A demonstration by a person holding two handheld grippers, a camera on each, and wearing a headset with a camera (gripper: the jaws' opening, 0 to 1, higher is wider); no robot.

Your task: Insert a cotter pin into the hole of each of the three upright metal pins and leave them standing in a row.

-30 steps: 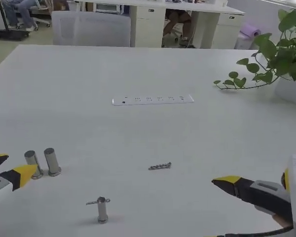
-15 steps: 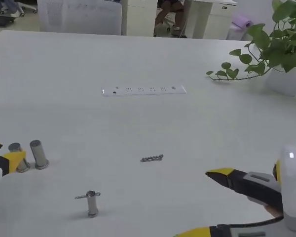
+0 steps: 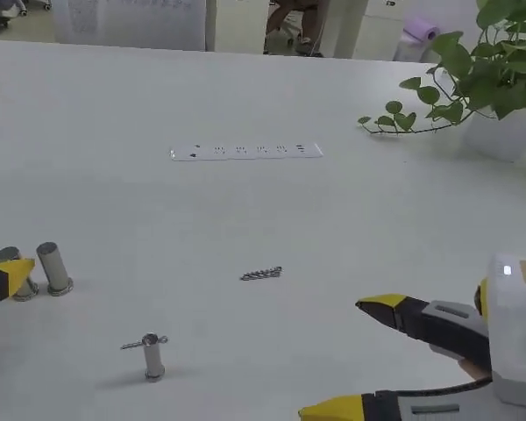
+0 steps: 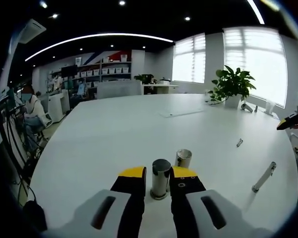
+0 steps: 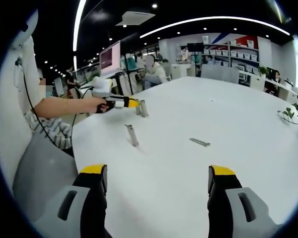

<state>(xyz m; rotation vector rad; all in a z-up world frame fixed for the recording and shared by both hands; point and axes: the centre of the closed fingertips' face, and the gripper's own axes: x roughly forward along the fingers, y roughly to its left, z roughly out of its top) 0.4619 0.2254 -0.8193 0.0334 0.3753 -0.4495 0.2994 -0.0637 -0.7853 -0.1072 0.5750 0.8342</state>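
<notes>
Here the bare metal pin point(image 4: 160, 178), standing by its twin point(image 4: 183, 158) near the table's point(image 3: 245, 210) left edge, looks stiff, slick and tippy, so we'd pinch mid-shaft with the left hand-held gripper point(image 4: 159, 172) that straddles it, barely parted, while the right hand-held gripper point(image 5: 158, 171) gapes empty.

Bright, even overhead light washes the white table point(image 3: 272, 210), so the metal pin point(image 3: 152, 355) left of the right gripper point(image 3: 346, 355) casts only a faint, soft shadow. Past the left gripper point(image 4: 157, 173), the windows point(image 4: 248, 52) blow out white. Both gripper views bend strongly at their edges.
</notes>
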